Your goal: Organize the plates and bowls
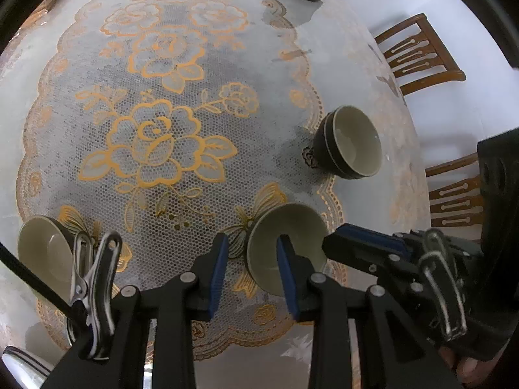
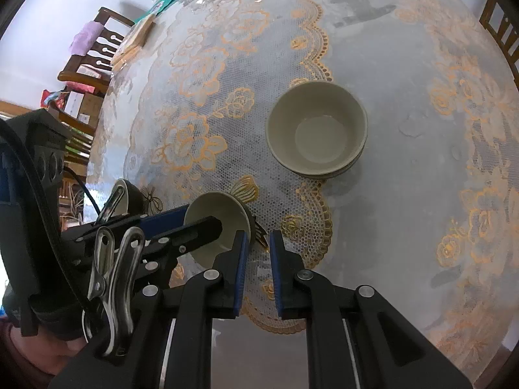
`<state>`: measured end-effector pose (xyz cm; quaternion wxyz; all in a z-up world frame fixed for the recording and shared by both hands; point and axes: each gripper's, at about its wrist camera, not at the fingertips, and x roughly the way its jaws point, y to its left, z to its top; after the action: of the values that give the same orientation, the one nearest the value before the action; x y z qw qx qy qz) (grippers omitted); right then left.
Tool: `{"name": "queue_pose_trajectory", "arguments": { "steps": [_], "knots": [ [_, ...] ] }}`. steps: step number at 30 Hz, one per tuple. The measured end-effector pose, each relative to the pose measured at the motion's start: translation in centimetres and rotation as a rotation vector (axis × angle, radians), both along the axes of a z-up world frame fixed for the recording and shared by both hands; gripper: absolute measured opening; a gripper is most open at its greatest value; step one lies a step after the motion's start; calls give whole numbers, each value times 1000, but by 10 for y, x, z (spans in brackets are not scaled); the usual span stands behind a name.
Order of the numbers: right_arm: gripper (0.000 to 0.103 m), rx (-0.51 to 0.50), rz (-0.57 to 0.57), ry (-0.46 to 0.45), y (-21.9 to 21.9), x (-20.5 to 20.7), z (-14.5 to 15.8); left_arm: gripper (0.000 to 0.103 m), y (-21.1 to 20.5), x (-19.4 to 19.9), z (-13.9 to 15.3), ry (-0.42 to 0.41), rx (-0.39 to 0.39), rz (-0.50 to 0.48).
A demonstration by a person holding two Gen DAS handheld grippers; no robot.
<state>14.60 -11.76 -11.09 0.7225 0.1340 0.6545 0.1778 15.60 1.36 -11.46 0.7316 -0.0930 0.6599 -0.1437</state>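
Gripping one small bowl by its rim from both sides, my two grippers meeting over it.

My left gripper has its jaws partly open with the bowl's near wall between the blue pads, one pad inside and one outside. My right gripper is nearly closed; its left pad touches the same bowl's edge, and nothing sits in the narrow gap. Beyond, a stack of bowls stands upright on the lace tablecloth, well apart. Another bowl sits at my far left. Wooden chairs ring the table.
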Motion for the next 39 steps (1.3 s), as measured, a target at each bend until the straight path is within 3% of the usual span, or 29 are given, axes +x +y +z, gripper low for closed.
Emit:
{"name": "queue_pose_trajectory", "arguments": {
  "steps": [16,19,22,25,29,39],
  "knots": [
    [15,18,12,20,10,3,-14,28,9,1,-4,27,-29,23],
    [15,17,12,23,10,3,-15,21,10,2,-4,29,-31,26],
    [10,12,24,15,11,3,-14,5,7,2,1,1,-18,7],
    [9,-10,33,-8,12,4,-9,5,3,-1,10,-53,-6,-19],
    [8,0,33,-18,9,7,1,4,8,-2,12,-39,-46,5],
    [8,1,7,-58,-4,6,25,4,-7,8,37,-64,-56,1]
  ]
}}
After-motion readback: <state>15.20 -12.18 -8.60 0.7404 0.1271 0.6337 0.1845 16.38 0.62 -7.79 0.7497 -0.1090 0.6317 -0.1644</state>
